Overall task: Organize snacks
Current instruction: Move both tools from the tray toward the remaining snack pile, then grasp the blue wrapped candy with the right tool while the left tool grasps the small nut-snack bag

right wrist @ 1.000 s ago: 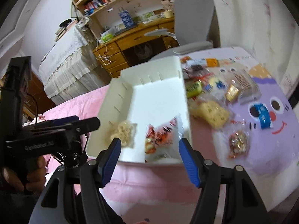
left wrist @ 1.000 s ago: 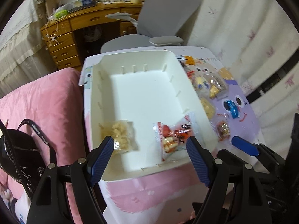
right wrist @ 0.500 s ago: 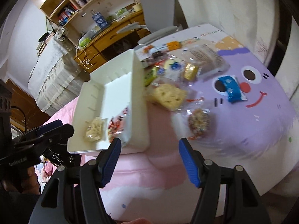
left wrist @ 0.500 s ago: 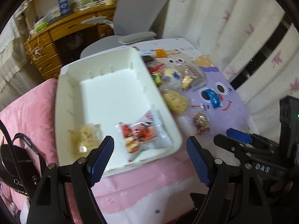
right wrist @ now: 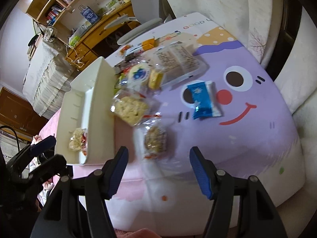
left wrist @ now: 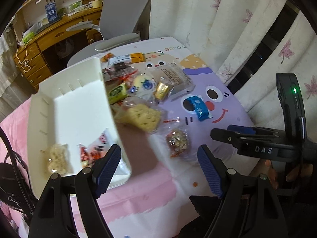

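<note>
A white tray (left wrist: 69, 109) lies at the table's left and holds a pale cracker pack (left wrist: 57, 158) and a red-and-white snack pack (left wrist: 93, 150). Loose snacks lie right of it: a yellow cracker pack (left wrist: 142, 116), a round nut snack (left wrist: 177, 138), a blue wrapper (left wrist: 199, 108), a green candy (left wrist: 116, 92). My left gripper (left wrist: 159, 164) hangs open and empty over the tray's near right corner. My right gripper (right wrist: 158, 168) is open and empty just short of the nut snack (right wrist: 155, 140); the blue wrapper (right wrist: 202, 101) lies beyond it.
A cartoon-face mat (right wrist: 247, 99) covers the table over a pink cloth (left wrist: 150, 186). A grey office chair (left wrist: 120, 21) and a wooden desk (left wrist: 51, 39) stand behind. Curtains (left wrist: 227, 29) hang at the right. A black bag (left wrist: 10, 180) lies at the left.
Both grippers have swept rightward from above the tray toward the loose snacks on the mat. Their jaws kept the same width and hold nothing.
</note>
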Demonstrator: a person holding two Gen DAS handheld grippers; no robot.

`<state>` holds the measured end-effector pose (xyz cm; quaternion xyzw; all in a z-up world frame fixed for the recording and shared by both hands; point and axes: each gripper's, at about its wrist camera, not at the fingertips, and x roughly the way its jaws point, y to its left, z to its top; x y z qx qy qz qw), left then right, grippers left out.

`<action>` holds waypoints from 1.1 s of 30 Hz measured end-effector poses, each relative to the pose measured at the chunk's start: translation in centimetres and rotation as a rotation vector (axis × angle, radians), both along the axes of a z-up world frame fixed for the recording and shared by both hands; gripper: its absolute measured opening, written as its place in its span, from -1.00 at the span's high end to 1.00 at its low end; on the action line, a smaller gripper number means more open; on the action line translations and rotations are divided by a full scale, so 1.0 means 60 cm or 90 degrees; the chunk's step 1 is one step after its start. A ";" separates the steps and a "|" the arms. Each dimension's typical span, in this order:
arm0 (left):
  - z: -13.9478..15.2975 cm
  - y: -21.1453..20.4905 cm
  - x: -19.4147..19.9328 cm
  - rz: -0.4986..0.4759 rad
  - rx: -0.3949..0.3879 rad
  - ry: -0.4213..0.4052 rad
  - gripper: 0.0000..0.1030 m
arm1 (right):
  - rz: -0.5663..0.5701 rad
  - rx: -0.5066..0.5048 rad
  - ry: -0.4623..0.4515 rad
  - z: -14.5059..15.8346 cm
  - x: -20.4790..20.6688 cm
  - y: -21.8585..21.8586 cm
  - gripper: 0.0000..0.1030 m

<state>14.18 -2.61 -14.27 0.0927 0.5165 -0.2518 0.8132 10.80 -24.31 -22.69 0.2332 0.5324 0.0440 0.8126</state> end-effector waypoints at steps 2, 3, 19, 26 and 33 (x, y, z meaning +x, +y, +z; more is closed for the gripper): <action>-0.008 -0.017 0.003 0.008 0.003 0.007 -0.52 | 0.012 -0.002 0.009 -0.006 0.013 -0.017 -0.26; -0.013 -0.027 0.005 0.013 0.006 0.013 -0.52 | 0.018 -0.003 0.014 -0.009 0.019 -0.025 -0.26; -0.142 -0.129 0.048 0.124 0.063 0.131 -0.54 | 0.155 -0.086 0.035 -0.070 0.105 -0.068 -0.26; -0.192 -0.149 0.059 0.163 0.088 0.156 -0.54 | 0.195 -0.110 0.013 -0.096 0.119 -0.067 -0.25; -0.221 -0.152 0.062 0.191 0.108 0.158 -0.54 | 0.222 -0.136 -0.013 -0.113 0.132 -0.054 -0.22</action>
